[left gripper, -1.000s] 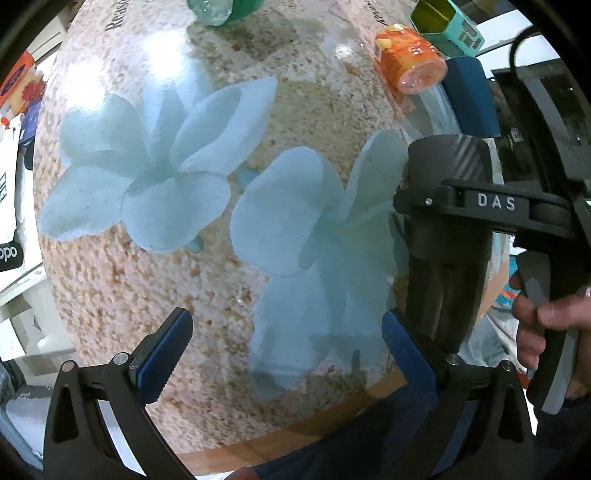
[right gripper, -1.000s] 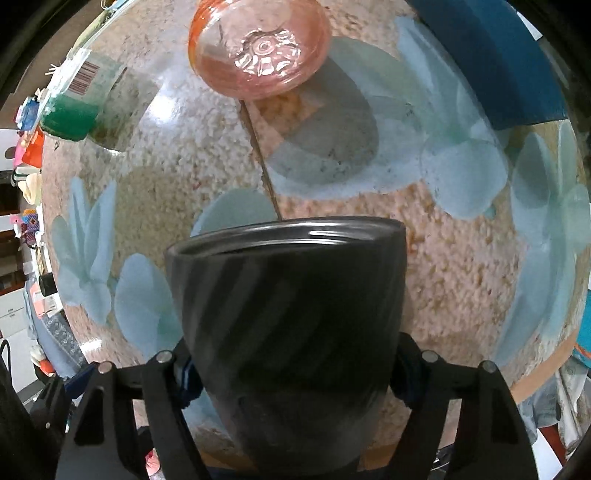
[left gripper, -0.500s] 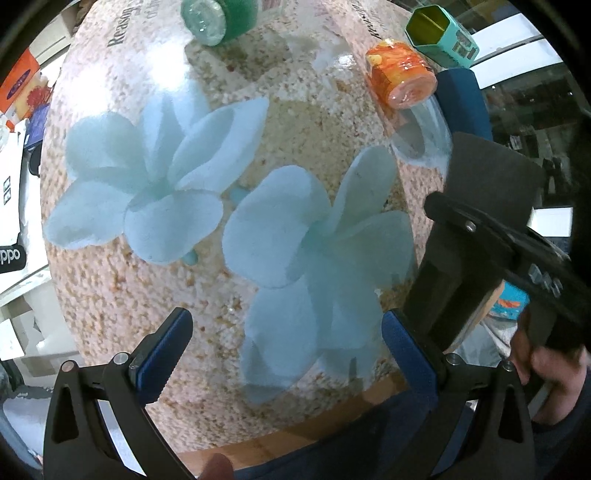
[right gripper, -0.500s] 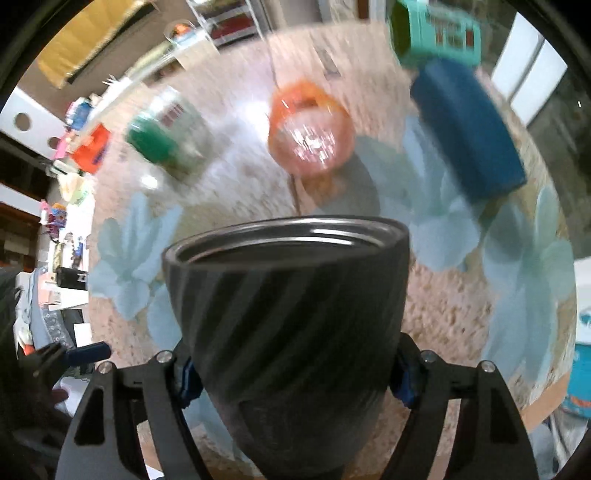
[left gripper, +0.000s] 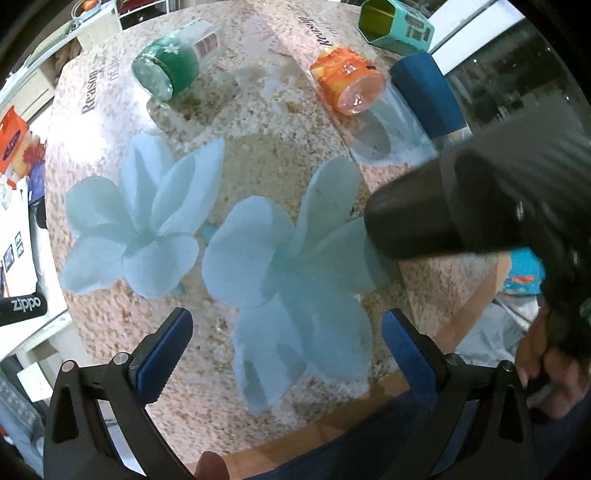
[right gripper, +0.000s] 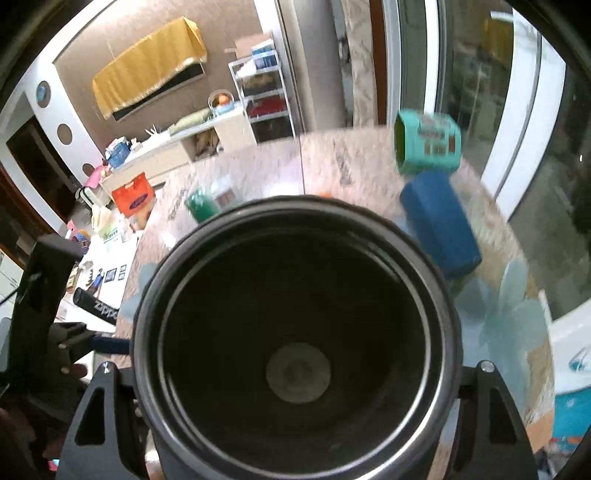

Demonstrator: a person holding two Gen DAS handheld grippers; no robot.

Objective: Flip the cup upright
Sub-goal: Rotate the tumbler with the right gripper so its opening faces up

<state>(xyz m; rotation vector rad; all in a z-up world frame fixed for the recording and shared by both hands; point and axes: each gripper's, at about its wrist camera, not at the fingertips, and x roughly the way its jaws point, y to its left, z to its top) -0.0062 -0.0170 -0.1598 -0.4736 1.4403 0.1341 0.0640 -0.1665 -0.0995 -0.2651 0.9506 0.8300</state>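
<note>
A black ribbed cup (right gripper: 295, 332) fills the right wrist view; I look straight into its open mouth and see its base inside. My right gripper (right gripper: 295, 384) is shut on it, its fingers hidden behind the cup's sides. In the left wrist view the same black cup (left gripper: 443, 206) hangs tilted above the table's right side, its closed base pointing left, held by the right gripper. My left gripper (left gripper: 286, 354) is open and empty, low over the blue flower print near the table's front edge.
The round flower-print table (left gripper: 110, 325) holds a green glass (left gripper: 166, 70), an orange glass (left gripper: 347, 85), a blue cup (left gripper: 428, 92) and a teal hexagonal cup (left gripper: 395, 22), all lying on their sides at the back. A person's hand (left gripper: 543, 354) is at right.
The right gripper has swung the black cup from standing mouth-down to tilted well over, so its mouth now faces the right wrist camera. The left gripper has stayed open, drifting slightly back.
</note>
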